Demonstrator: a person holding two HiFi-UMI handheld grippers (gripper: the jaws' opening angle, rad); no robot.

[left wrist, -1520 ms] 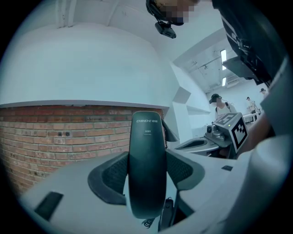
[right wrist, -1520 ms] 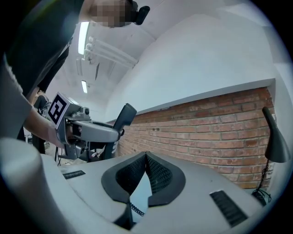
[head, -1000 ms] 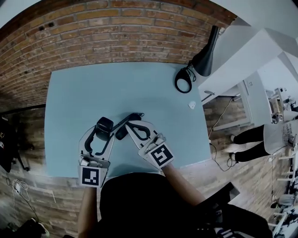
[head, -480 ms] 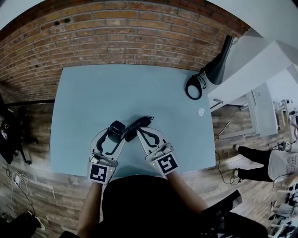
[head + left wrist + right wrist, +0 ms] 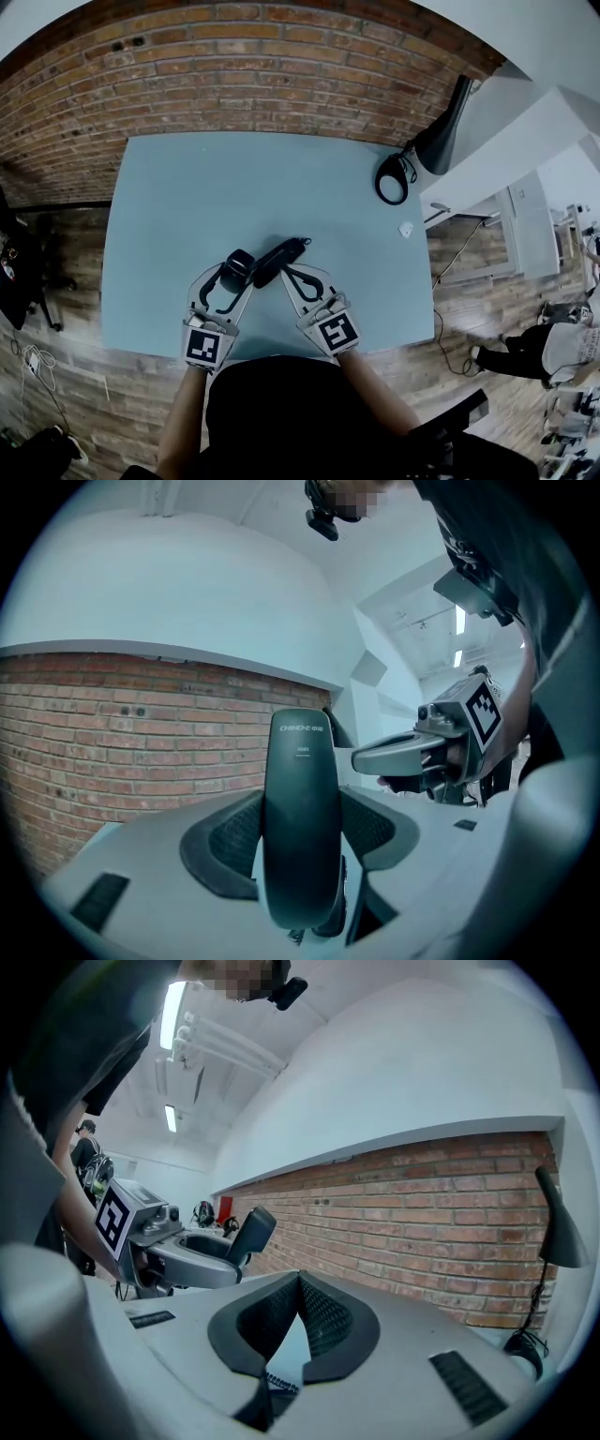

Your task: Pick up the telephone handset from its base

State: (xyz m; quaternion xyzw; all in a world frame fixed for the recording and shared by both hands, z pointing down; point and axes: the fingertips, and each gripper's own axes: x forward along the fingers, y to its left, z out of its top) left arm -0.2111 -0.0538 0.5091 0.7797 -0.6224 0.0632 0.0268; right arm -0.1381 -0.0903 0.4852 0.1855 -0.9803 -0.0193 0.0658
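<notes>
While my left gripper (image 5: pixel 229 279) has its fingers (image 5: pixel 223 841) clamped on the black telephone handset (image 5: pixel 302 827), gripping it upright near the front of the blue desk (image 5: pixel 187 187), my right gripper (image 5: pixel 283 276) has its fingers pressed together at the tips, pinching nothing I can make out. The base (image 5: pixel 283 253) lies just beyond them, beside the handset. A coiled cord (image 5: pixel 281 1382) shows below.
</notes>
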